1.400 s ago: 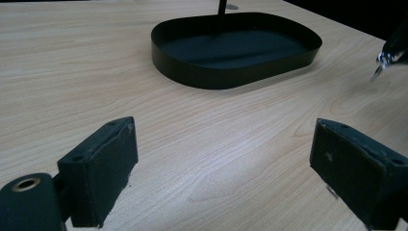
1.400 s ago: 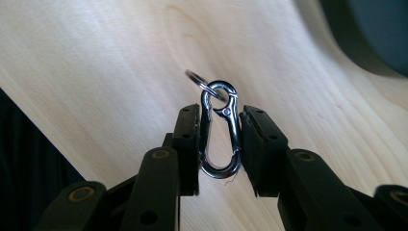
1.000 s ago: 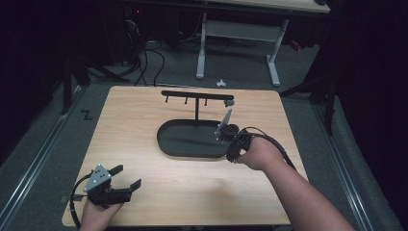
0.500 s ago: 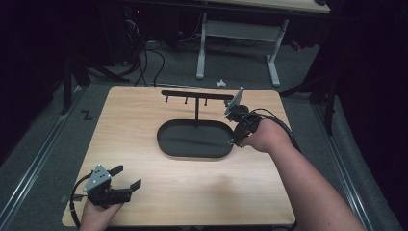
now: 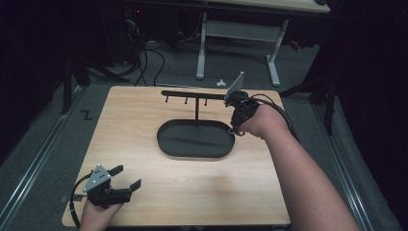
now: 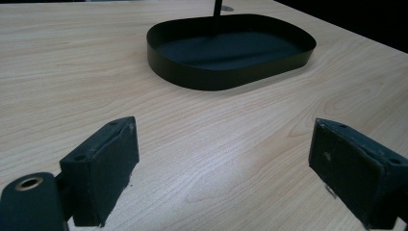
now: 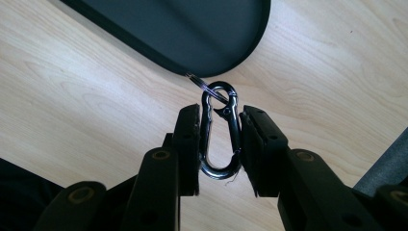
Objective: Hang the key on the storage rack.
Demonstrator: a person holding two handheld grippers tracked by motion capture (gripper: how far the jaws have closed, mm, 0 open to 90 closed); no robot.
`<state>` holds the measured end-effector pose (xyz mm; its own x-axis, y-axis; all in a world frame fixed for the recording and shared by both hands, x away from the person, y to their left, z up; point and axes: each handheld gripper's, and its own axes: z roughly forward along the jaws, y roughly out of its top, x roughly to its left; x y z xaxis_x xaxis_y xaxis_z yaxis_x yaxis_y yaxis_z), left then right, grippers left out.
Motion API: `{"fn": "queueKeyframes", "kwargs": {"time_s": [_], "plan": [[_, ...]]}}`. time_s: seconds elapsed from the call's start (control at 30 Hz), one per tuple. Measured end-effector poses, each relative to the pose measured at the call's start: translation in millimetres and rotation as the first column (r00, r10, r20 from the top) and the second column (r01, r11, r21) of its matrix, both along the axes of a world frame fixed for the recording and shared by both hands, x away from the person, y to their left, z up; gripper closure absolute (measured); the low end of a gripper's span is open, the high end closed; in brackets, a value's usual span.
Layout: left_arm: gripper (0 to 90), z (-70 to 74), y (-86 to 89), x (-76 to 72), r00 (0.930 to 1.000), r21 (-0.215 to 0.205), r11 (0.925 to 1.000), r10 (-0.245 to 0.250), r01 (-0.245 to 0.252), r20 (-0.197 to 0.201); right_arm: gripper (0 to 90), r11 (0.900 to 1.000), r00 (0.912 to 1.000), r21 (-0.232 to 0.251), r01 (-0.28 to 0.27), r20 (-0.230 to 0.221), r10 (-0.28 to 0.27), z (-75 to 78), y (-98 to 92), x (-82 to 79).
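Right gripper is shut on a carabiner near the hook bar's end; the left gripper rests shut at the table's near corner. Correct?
Not quite. The left gripper is open: the left gripper view shows its jaws wide apart over bare table. The right gripper does clamp the carabiner.

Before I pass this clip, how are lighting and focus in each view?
High view: table evenly lit, surroundings nearly black, picture soft. Left gripper view: near jaws slightly blurred, a pale sheen on the wood, tray fairly sharp. Right gripper view: carabiner in the right claw is sharp with bright glints; the ring on it is thin and glary.
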<state>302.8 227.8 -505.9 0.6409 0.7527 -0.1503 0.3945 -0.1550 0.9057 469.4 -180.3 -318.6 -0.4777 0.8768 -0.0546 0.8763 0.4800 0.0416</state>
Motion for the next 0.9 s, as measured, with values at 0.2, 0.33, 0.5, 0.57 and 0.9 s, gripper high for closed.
{"fn": "queueKeyframes", "kwargs": {"time_s": [0.2,0.33,0.5,0.57,0.9], "plan": [[10.9,0.8,1.4,-0.1,1.0,-0.002,1.0,0.002,-0.002,0.004,69.2,0.999,0.9989,0.016,0.036,0.028,-0.037,16.3,4.4,13.5],[10.9,1.0,1.9,0.0,1.0,-0.004,1.0,0.002,-0.002,0.004,69.2,0.999,0.9987,0.026,0.033,0.037,-0.034,21.0,6.0,19.1],[10.9,1.1,1.8,0.1,1.0,-0.002,1.0,0.0,0.0,0.003,69.2,0.998,0.9979,0.035,0.044,0.047,-0.046,23.9,10.2,25.4],[10.9,0.7,1.5,0.2,1.0,-0.003,1.0,0.0,0.001,0.004,69.2,0.999,0.998,0.038,0.034,0.053,-0.036,24.6,11.5,27.1],[11.0,0.6,1.3,1.1,1.0,-0.006,1.0,0.0,0.0,-0.001,69.2,0.997,0.9959,0.056,0.048,0.074,-0.052,33.2,8.7,35.8]]}}
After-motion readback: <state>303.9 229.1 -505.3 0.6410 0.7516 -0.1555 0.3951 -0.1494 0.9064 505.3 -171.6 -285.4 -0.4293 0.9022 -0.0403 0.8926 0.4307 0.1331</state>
